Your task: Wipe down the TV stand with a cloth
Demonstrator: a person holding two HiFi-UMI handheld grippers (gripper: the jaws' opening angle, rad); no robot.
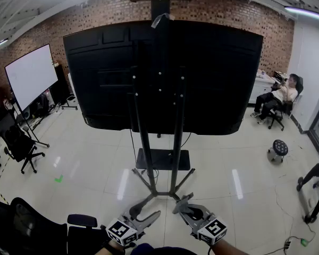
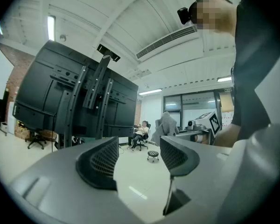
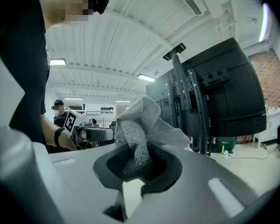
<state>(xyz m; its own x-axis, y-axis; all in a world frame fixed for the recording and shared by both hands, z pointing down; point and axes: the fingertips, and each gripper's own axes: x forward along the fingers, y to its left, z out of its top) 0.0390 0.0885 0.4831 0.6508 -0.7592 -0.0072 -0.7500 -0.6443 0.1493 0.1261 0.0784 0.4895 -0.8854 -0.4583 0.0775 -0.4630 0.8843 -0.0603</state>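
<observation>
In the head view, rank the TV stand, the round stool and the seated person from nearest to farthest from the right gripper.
1. TV stand, straight ahead.
2. Round stool, on the right.
3. Seated person, far right corner.

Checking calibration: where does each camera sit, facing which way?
Head view: on the person's head, facing forward-down at the TV stand; left tool and right tool at bottom.
Left gripper view: on left tool, along its open, empty jaws; person's torso at right.
Right gripper view: on right tool, along jaws shut on the cloth; torso at left.
Shared: all show the TV stand.
</observation>
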